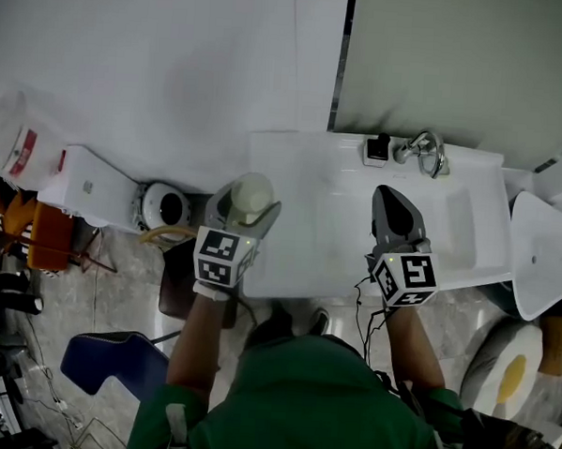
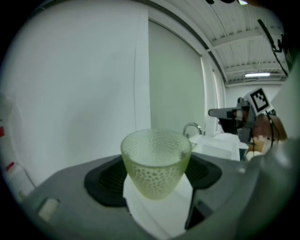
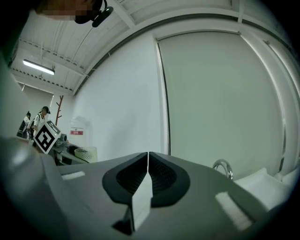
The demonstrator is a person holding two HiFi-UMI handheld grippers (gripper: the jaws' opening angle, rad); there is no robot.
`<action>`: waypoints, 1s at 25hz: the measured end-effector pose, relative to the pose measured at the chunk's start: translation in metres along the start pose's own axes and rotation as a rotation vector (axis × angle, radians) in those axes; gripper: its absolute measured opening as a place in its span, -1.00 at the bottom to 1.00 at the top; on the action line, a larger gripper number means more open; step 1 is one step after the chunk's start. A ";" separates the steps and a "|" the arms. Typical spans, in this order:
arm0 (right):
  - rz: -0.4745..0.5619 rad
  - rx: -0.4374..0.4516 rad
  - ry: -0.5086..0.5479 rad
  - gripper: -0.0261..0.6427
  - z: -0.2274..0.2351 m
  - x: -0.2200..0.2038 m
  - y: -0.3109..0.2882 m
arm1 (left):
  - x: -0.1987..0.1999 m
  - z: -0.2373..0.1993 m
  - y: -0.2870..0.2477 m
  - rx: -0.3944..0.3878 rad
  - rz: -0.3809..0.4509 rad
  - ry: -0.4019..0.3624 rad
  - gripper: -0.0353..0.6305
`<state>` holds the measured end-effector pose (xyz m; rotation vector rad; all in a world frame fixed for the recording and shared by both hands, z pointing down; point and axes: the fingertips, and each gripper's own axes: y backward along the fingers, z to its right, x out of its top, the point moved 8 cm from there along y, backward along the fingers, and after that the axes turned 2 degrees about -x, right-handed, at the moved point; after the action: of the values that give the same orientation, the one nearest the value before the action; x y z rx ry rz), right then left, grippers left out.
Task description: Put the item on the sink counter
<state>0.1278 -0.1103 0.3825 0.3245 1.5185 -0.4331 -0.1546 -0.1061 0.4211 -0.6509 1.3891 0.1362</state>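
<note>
Your left claw (image 1: 247, 206) stands wide and is closed on a pale green dimpled cup (image 2: 156, 161), one pad on each side of its lower wall. The cup sits upright between them with its mouth above the pads. Your right claw (image 3: 148, 161) has its jaws pressed together with nothing between them.

The cup looks light and stiff, and its translucent wall is probably brittle and slick. It also narrows toward the base, so it could slide upward out of a squeeze. I'd keep the hold low and gentle and set it down flat on its base.

The left gripper view shows the pads meeting the cup, but no landing spot under it. The head view fills that in: the cup hangs by the near left end of the white sink worktop (image 1: 293, 168), with the basin and faucet (image 1: 424, 151) off to the claw's right. The right gripper view alone confirms that claw is empty, and shows the cup far to its left.
</note>
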 end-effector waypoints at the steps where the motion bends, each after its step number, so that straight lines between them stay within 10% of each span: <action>1: -0.004 -0.010 0.003 -0.90 -0.001 0.000 -0.006 | -0.001 -0.007 -0.006 -0.010 -0.003 -0.006 0.23; 25: -0.138 -0.184 -0.031 -0.90 0.021 -0.040 -0.076 | -0.036 -0.070 -0.168 -0.227 -0.017 -0.095 0.23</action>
<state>0.1108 -0.1844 0.4277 0.0690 1.5426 -0.4019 -0.1453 -0.2684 0.5107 -0.8336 1.2867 0.3106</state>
